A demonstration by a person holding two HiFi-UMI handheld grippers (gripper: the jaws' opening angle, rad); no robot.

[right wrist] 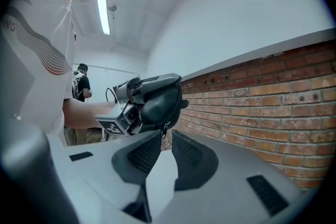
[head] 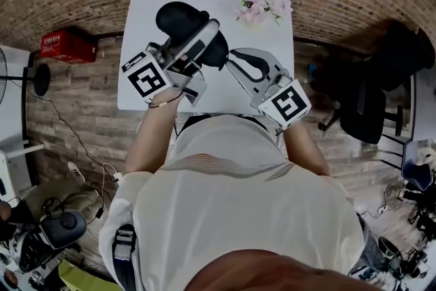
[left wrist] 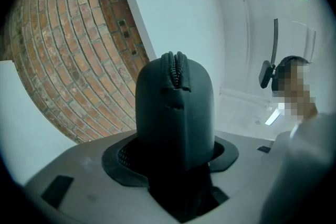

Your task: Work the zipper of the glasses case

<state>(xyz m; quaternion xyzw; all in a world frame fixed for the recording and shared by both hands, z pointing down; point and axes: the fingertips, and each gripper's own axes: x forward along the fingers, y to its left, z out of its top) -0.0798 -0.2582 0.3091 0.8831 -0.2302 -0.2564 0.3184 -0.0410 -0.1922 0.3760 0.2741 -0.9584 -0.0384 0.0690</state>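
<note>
Right gripper (right wrist: 165,137) is pinched down narrow with the zipper pull (right wrist: 165,128) dangling right at its tips, not gripped yet I reckon. Just ahead sits the glasses case (right wrist: 160,102), clamped in my left gripper (head: 204,44). Gotta square up on that tiny tab first. Those flowers (head: 259,7) are farther off, nothing blocking.

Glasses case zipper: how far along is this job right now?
Done: the left gripper clamps the glasses case in its jaws, held up in the air. In hand: the right gripper has its nearly closed jaws at the dangling zipper pull, not clearly pinching it. Left: the zipper looks shut where it shows, so the sliding seems yet to come.
</note>
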